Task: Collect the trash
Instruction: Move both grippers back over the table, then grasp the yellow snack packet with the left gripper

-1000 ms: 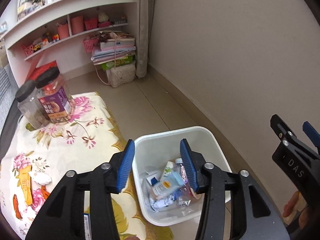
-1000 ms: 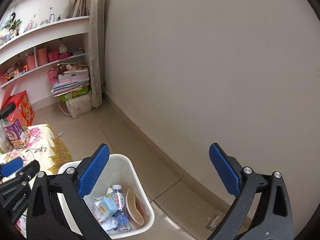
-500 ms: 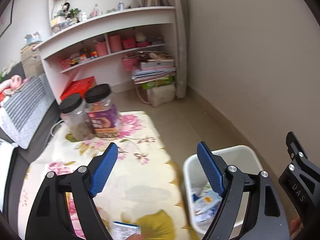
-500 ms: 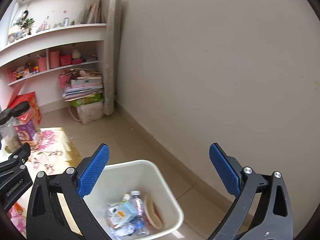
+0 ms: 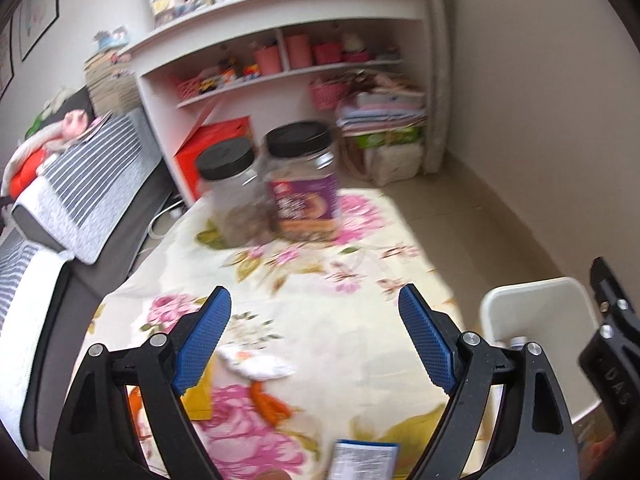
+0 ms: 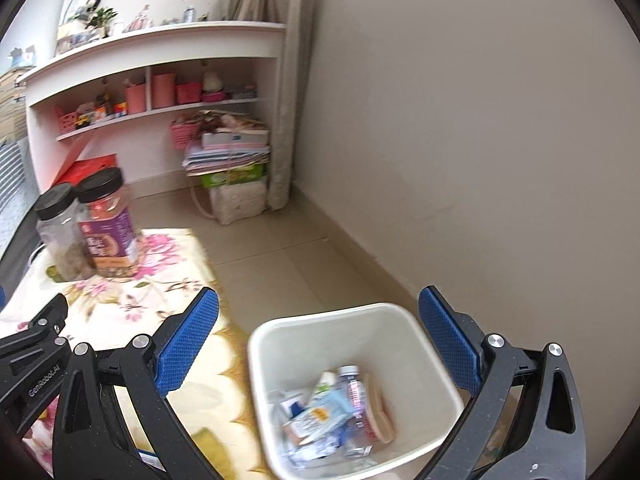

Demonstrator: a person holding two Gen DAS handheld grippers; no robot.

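Left wrist view: left gripper [image 5: 314, 338] over the floral worktop [image 5: 352, 280], fingers [image 5: 202, 334] spread wide after just opening, nothing between them. Scraps of trash lying ahead on the cloth: a white crumpled wrapper [image 5: 258, 364] just beyond the gap's centre, orange bits [image 5: 270, 402] beneath it, a yellow packet [image 5: 198, 398] at about 7 o'clock of the wrapper, a blue-edged printed packet [image 5: 366, 460] at 6 o'clock by the frame's bottom edge. Two black-lidded jars [image 5: 272, 188] standing at 12 o'clock, well apart from the trash. White bin [image 5: 536, 312] at 3 o'clock, off the worktop's edge, partly hidden behind the right-hand finger. Much of the frame blurred.

Right wrist view: right gripper [image 6: 320, 344] above the bin [image 6: 340, 324], fingers [image 6: 450, 342] wide and empty. Bin already holding a bottle, cartons and wrappers [image 6: 332, 412].

Risks, as a judgement: thin, limp wrapper lying flat, so likely to slip out or be pinched together with the cloth, dragging the cover and perhaps shifting the jars. Small orange bits easily missed or scattered by a wide closing. Light bin near the worktop's edge liable to be knocked by either gripper during a hurried carry.
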